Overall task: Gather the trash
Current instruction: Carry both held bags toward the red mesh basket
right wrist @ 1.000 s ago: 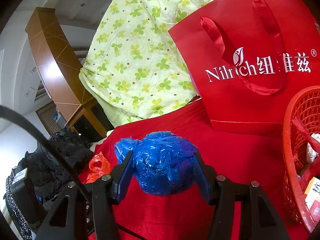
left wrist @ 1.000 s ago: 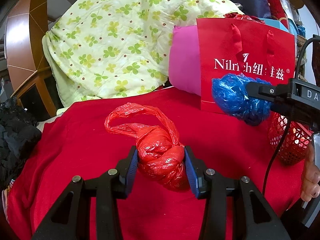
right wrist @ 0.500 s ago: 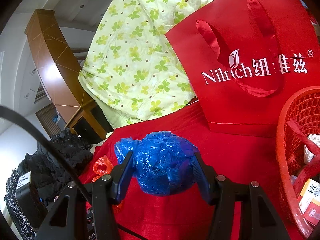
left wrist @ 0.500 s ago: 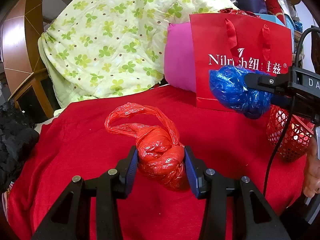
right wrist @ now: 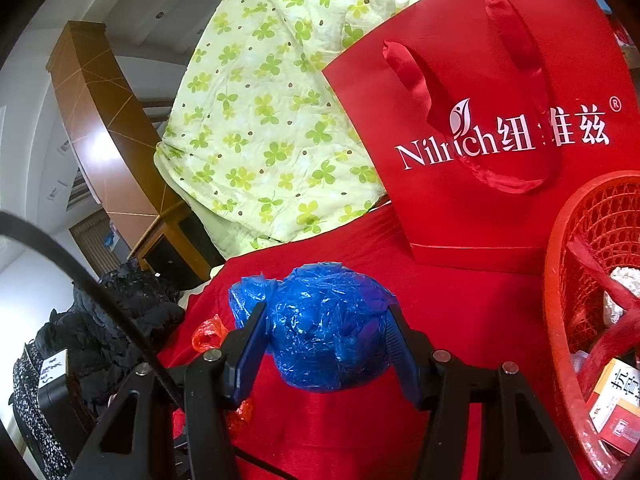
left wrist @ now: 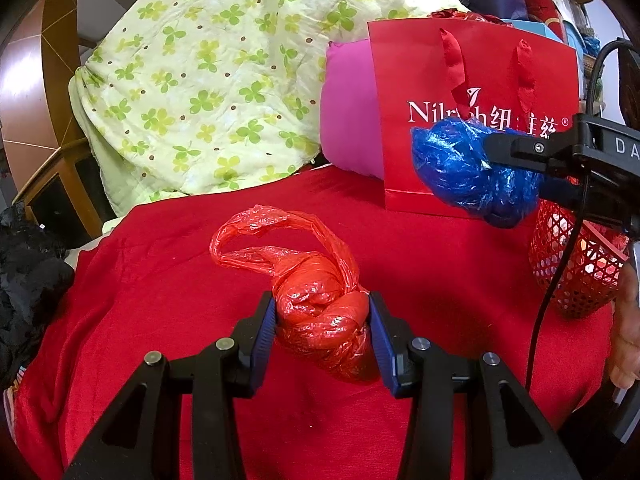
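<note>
A knotted red plastic bag (left wrist: 320,312) sits between the blue pads of my left gripper (left wrist: 322,322), which is shut on it just above the red cloth (left wrist: 160,300). A crumpled blue plastic bag (right wrist: 324,328) is squeezed in my right gripper (right wrist: 326,338), held in the air. From the left wrist view the blue plastic bag (left wrist: 472,172) hangs in front of the red paper bag (left wrist: 472,92), close to the red mesh basket (left wrist: 576,272). In the right wrist view the red mesh basket (right wrist: 560,280) stands at the right edge with boxes and paper inside.
A green clover-print quilt (left wrist: 208,92) and a pink pillow (left wrist: 348,120) lie behind the cloth. Dark clothing (right wrist: 104,320) is piled at the left edge. A black cable (left wrist: 560,272) hangs by the basket. A person's hand (left wrist: 628,328) shows at the right.
The red paper bag and the basket have drifted slightly left in both views. Both grips stay as they were.
</note>
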The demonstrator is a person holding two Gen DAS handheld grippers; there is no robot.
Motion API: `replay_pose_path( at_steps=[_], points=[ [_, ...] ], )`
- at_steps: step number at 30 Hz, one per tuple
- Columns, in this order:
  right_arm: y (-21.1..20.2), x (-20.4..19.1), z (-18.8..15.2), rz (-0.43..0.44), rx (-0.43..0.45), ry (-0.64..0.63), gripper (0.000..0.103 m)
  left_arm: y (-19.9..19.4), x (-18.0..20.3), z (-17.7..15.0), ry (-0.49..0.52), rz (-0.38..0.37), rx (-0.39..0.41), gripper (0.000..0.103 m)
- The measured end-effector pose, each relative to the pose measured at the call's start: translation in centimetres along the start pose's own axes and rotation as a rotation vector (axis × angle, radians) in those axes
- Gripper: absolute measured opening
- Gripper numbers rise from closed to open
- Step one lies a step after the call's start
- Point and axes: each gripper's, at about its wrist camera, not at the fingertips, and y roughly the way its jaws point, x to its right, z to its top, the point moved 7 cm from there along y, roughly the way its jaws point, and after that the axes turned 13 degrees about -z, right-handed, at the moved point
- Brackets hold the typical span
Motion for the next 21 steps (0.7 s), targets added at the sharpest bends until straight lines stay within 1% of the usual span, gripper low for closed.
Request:
replay_pose_path(
  at_steps=[21],
  points=[
    [-1.1, 0.4, 0.3, -0.021, 0.036, -0.012, 0.06, -0.1, 1.0, -0.3, 0.035, -0.01, -0.001, 0.047]
  ],
)
